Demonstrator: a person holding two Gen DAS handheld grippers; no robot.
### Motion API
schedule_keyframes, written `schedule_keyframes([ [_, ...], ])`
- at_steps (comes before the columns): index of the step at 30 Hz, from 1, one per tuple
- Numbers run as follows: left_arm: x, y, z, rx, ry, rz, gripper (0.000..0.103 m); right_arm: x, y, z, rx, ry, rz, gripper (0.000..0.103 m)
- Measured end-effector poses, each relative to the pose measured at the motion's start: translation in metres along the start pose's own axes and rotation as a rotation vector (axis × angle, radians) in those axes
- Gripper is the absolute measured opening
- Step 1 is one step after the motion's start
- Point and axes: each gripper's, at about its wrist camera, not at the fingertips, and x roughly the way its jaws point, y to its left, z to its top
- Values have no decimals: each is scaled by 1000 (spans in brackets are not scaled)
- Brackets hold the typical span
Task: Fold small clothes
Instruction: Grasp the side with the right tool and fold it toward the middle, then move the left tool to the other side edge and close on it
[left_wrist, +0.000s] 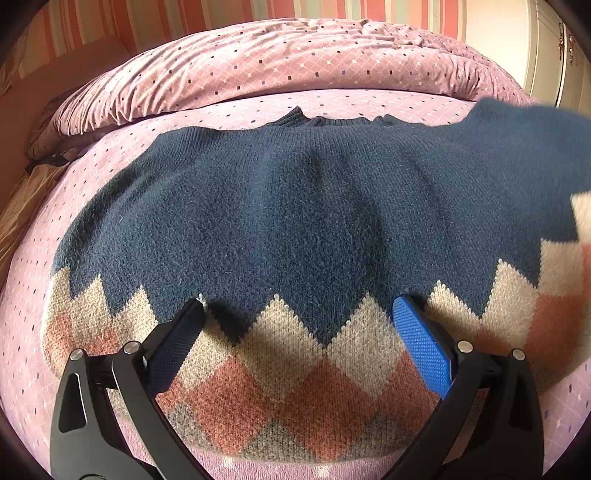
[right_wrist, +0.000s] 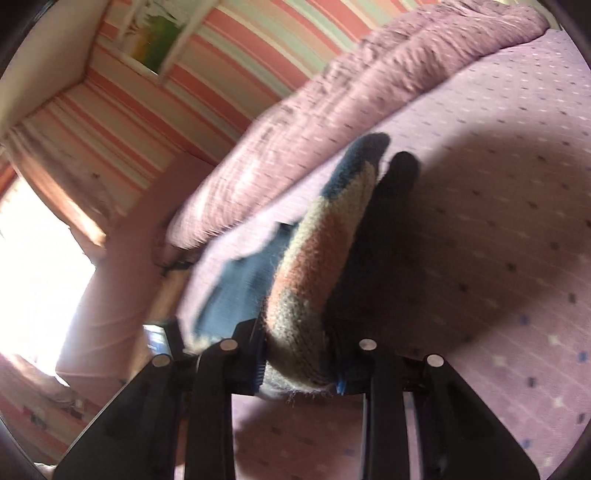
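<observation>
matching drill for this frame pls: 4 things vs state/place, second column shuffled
Things:
1. left gripper
2. right gripper
3. sweater
4. duvet

States:
A. bunched along the far side of the bed
B. open, above the patterned hem
C. shut on a sweater edge, raised off the sheet
D. mostly spread flat, one side lifted

Pairs: 1-B, 2-C, 3-D, 4-A

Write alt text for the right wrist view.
The right gripper is shut on a bunched fold of a navy, beige and orange knitted sweater, lifted above a pink dotted bedsheet. Striped wallpaper is behind.
</observation>
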Motion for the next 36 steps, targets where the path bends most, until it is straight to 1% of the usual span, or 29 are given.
schedule_keyframes([
  [2, -1, 2, 0, -14, 7, -6, 100, 1, 9, 0, 6, -20, 62, 27],
  [4, -2, 4, -1, -28, 17, -21, 100, 4, 15, 0, 12, -26, 102, 27],
  [7, -6, 15, -1, -56, 35, -71, 100, 11, 25, 0, 20, -40, 164, 27],
  [9, -12, 34, -2, -105, 35, -94, 100, 16, 35, 1, 21, -53, 202, 26],
  [12, -25, 68, -2, -155, 11, -92, 100, 23, 59, 1, -25, -57, 236, 26],
  [14, -32, 89, -1, -171, -3, -87, 100, 25, 73, 0, -55, -49, 249, 26],
  [18, -53, 136, -2, -207, -42, -73, 100, 43, 123, -4, -124, -30, 260, 25],
  [22, -70, 181, -6, -260, -70, -66, 100, 77, 177, -13, -183, 4, 264, 25],
  [23, -73, 193, -8, -269, -75, -60, 100, 93, 190, -13, -189, 15, 267, 25],
  [26, -81, 224, -14, -300, -86, -51, 100, 127, 225, -33, -223, 59, 270, 25],
  [28, -84, 248, -21, -318, -89, -38, 100, 156, 244, -52, -249, 109, 254, 24],
  [30, -84, 267, -29, -334, -87, -22, 100, 187, 253, -74, -265, 165, 216, 24],
  [33, -83, 297, -43, -367, -68, -5, 100, 237, 258, -110, -304, 259, 93, 24],
  [34, -82, 305, -46, -375, -63, 2, 100, 254, 258, -126, -340, 296, 27, 24],
  [35, -81, 309, -48, -378, -60, 5, 100, 265, 260, -140, -380, 314, -25, 25],
  [36, -81, 314, -50, -384, -57, 5, 100, 269, 262, -146, -401, 317, -45, 26],
])
